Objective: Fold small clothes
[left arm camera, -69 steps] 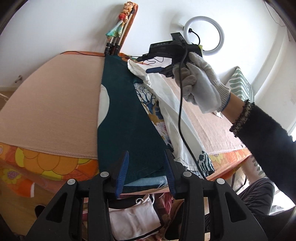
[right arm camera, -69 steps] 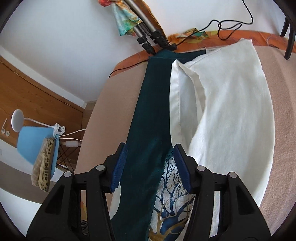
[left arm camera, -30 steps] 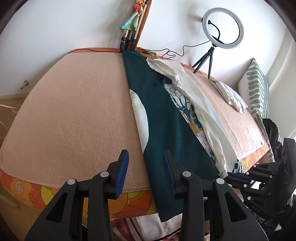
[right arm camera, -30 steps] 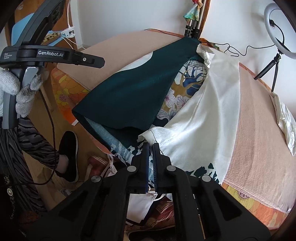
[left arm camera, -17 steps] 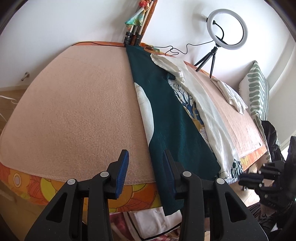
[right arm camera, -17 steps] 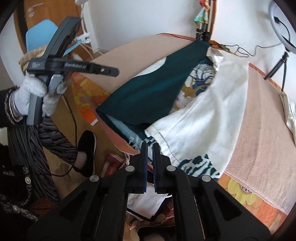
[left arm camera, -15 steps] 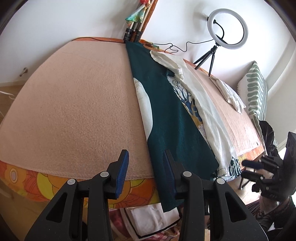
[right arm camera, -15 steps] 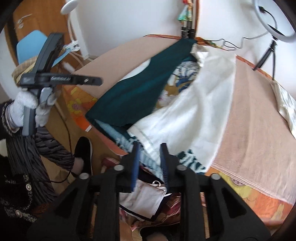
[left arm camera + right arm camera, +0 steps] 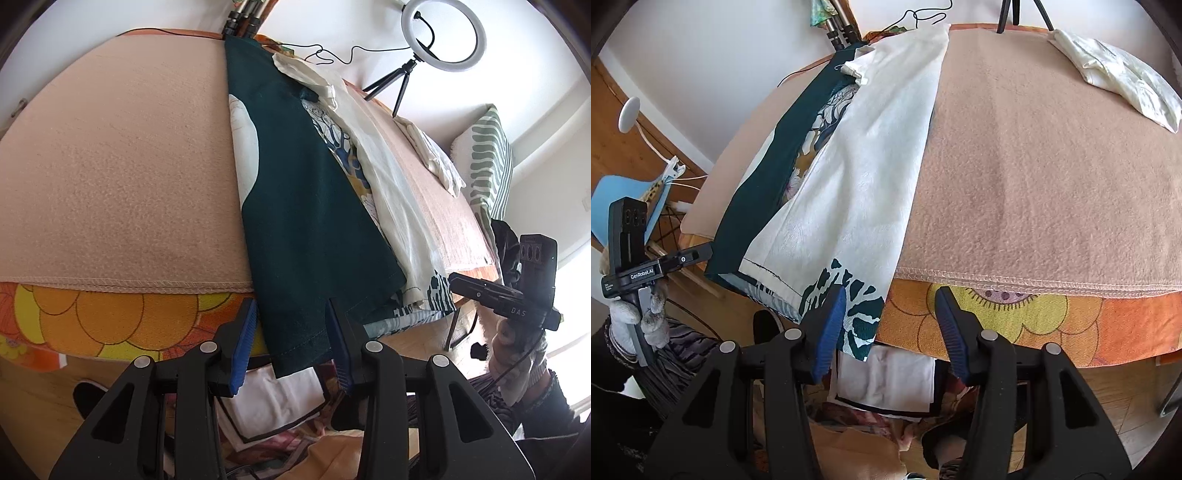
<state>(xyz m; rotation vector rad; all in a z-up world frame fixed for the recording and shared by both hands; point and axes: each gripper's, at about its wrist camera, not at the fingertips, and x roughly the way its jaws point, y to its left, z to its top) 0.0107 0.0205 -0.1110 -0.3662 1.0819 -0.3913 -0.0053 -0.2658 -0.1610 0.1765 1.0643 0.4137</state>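
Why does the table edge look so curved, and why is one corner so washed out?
Left wrist view: the fisheye lens bows the peach fleece blanket, daylight at the right edge bleaches the wall near the white ring light. Right wrist view: same bulging, dark rounded corners, evenly lit; the dark green garment stays sharp.

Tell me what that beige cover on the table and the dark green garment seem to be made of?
The beige cover looks like fleece: a matte, nubbly pile with a stitched edge. The dark green garment looks like a soft woven or knit cloth, perhaps cotton: matte, limp, with a sewn hem; the exact fibre cannot be told.
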